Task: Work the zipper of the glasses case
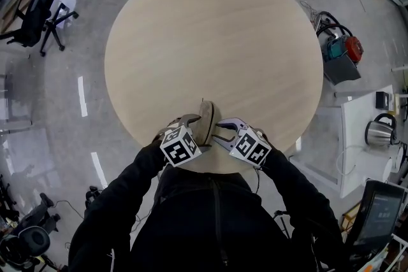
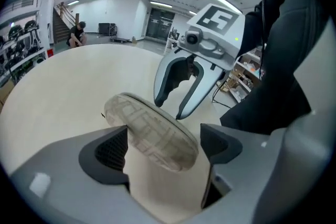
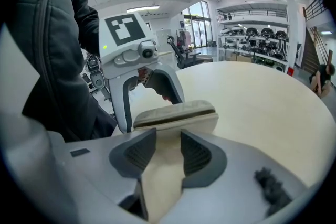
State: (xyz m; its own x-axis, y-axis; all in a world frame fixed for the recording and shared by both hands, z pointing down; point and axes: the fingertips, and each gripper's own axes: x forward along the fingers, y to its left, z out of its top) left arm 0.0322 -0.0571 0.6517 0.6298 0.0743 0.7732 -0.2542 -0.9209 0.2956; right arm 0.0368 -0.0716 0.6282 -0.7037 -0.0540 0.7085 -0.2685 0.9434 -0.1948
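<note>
A beige patterned glasses case (image 1: 205, 121) stands on its edge near the front rim of the round wooden table (image 1: 210, 35). In the left gripper view the case (image 2: 152, 131) sits between the wide-spread jaws of my left gripper (image 2: 165, 140). Its left pad (image 2: 111, 148) is right beside the case, and a gap shows at the right pad. My right gripper (image 3: 168, 141) is open with only table top between its pads. The case (image 3: 176, 115), dark zipper line facing it, lies just beyond the tips. In the head view the left gripper (image 1: 190, 127) and right gripper (image 1: 220, 134) flank the case.
The table's near rim (image 1: 217, 170) is right under my hands. On the floor around stand an office chair (image 1: 32, 16), a red and teal machine (image 1: 341, 48) and a white side table (image 1: 366, 156) with a kettle (image 1: 380, 130).
</note>
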